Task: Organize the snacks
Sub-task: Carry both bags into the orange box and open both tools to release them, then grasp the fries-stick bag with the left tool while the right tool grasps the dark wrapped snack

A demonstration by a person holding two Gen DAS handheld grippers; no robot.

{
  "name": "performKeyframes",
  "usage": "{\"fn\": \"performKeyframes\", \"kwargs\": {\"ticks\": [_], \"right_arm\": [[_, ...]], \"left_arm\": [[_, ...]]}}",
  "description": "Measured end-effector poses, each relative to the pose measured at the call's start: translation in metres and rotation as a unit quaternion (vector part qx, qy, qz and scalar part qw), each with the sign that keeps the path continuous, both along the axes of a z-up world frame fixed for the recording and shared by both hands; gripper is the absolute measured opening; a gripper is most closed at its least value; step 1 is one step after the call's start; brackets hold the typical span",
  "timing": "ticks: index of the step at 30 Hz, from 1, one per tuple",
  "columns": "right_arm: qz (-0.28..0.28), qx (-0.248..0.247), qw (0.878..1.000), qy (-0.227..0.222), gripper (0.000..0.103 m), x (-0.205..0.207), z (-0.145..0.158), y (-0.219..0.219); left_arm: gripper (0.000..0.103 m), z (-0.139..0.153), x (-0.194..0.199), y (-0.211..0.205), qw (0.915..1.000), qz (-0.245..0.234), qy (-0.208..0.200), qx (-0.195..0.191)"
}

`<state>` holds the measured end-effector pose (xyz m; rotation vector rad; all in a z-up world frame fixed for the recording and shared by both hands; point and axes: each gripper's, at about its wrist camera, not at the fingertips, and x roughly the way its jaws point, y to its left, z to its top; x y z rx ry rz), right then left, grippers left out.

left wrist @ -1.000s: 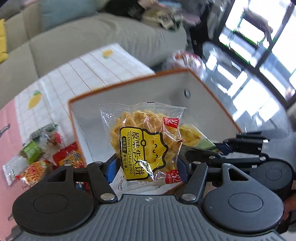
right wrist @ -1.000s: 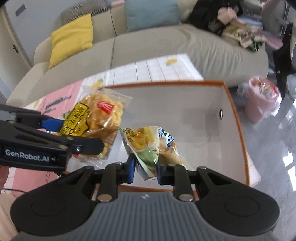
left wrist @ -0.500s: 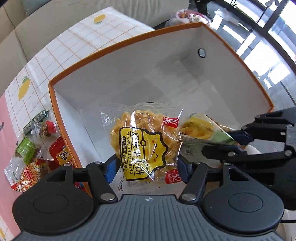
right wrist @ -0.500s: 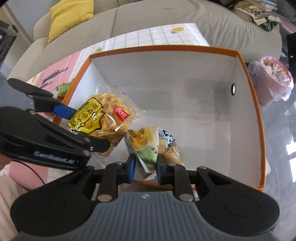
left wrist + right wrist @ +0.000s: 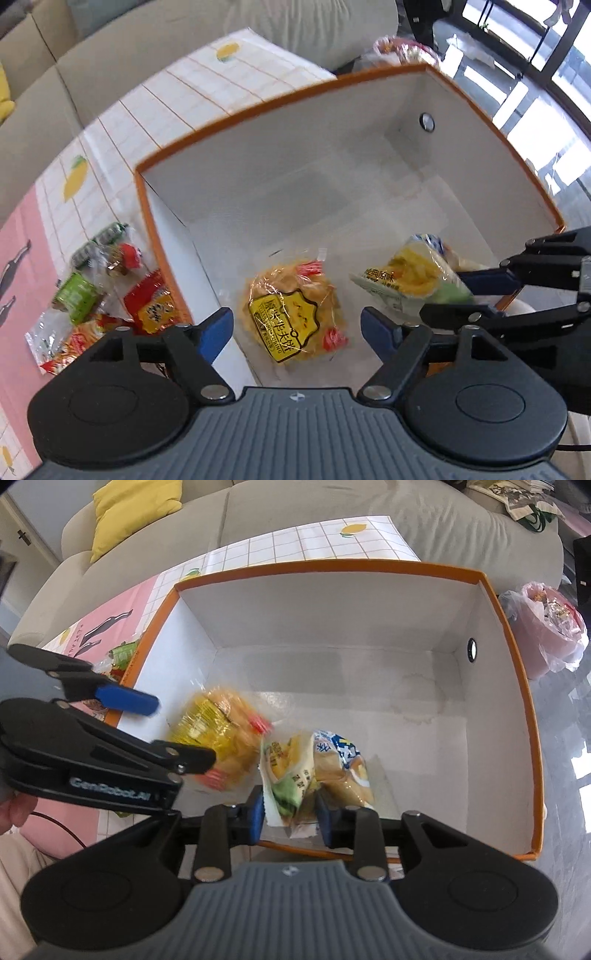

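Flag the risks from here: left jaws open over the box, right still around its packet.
1. The yellow snack packet is blurred under the left gripper, whose jaws have just been opening; it may land against the near wall of the orange-rimmed box.
2. The right gripper has just been opening, with the green-and-blue packet between its jaws; it could drop onto the yellow one.

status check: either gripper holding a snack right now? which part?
Left gripper: nothing; jaws just opened wide, yellow waffle-cracker pack free inside the orange-rimmed box. Right gripper: chip packets by their lower edge, jaws just easing open.
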<state>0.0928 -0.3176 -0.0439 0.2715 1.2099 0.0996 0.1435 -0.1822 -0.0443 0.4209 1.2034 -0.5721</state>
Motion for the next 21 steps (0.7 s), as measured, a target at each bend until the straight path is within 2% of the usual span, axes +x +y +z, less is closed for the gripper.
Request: {"fn": "performKeyframes", "kwargs": {"ticks": [2,4,6,8,11,15,21], "right_arm": [[-0.004,0.001,1.0,0.0,0.036,0.0,0.001,0.0],[-0.003,-0.001,1.0,-0.002,0.037,-0.001,0.003,0.001],[-0.001,-0.01,1.0,-0.005,0.044,-0.002,0.006,0.005],[0.001,-0.019,1.0,-0.011,0.054,-0.002,0.01,0.008],[0.002,-0.03,0.999,-0.021,0.069,-0.004,0.018,0.013],[-0.003,-0.047,0.998,-0.039,0.075,-0.006,0.031,0.02],[-0.017,-0.045,0.996,-0.081,0.076,-0.015,0.051,0.033]], "left_arm": [[0.099,0.008,0.0,0.004,0.9999,0.005,-0.006,-0.012],[0.099,0.016,-0.002,0.008,0.9996,0.009,-0.018,-0.019],[0.099,0.024,-0.004,0.012,0.9992,0.013,-0.027,-0.028],[0.099,0.031,-0.008,0.016,0.9985,0.015,-0.034,-0.039],[0.099,0.043,-0.016,0.022,0.9966,0.013,-0.066,-0.048],[0.099,0.059,-0.025,0.038,0.9931,0.032,-0.091,-0.067],[0.098,0.079,-0.033,0.073,0.985,0.078,-0.119,-0.097]]}}
